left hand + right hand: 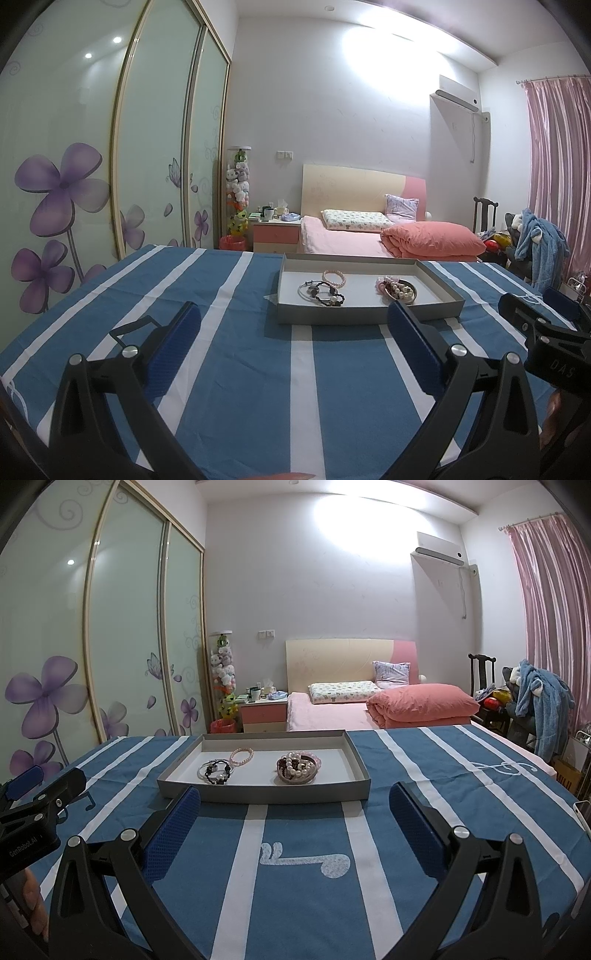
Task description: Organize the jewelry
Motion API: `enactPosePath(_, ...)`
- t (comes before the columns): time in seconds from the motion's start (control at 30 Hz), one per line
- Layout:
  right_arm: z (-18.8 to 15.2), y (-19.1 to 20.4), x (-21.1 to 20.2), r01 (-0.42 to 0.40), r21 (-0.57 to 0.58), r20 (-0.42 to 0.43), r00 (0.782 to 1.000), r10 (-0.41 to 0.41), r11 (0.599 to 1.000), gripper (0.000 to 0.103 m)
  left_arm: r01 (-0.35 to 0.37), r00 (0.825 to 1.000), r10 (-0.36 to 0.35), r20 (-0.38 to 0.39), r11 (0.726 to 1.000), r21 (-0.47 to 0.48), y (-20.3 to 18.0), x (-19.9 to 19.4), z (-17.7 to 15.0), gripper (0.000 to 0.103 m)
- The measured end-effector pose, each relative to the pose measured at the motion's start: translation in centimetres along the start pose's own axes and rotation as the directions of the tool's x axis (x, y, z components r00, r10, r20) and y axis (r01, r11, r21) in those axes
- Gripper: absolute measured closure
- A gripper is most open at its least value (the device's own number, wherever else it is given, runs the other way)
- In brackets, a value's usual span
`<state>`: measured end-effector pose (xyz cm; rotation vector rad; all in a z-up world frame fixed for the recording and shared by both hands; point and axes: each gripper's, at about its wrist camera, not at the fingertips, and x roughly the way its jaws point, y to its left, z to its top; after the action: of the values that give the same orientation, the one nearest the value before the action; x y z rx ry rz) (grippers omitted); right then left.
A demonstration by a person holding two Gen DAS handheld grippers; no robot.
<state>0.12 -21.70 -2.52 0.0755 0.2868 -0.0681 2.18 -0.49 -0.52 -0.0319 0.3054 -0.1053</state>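
A shallow grey tray [365,314] [258,795] lies on a blue-and-white striped cloth. In it lie a pink bead bracelet [334,277] [242,756], a silver bangle with dark bead bracelets [322,293] [217,771], and a small dish [400,291] [297,770] piled with pearl and pink bracelets. My left gripper [295,347] is open and empty, just short of the tray's near wall. My right gripper [295,825] is open and empty, also just in front of the tray. Each gripper shows at the edge of the other's view.
The striped cloth [221,369] [443,775] covers the table. Behind it stand a bed with pink bedding [369,236], a nightstand [275,232], a wardrobe with flower doors [92,166], and a chair with blue clothes [543,701]. A white object [583,812] lies at the right table edge.
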Motion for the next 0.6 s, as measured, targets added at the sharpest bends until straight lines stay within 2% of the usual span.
enactPosePath(0.6,-0.07,0.12,-0.12,-0.002,0.001,-0.002,1.000,0.002,1.000,0.002,0.001,1.000,-0.001,-0.002,1.000,0.000,-0.03,0.00,0.04,0.004)
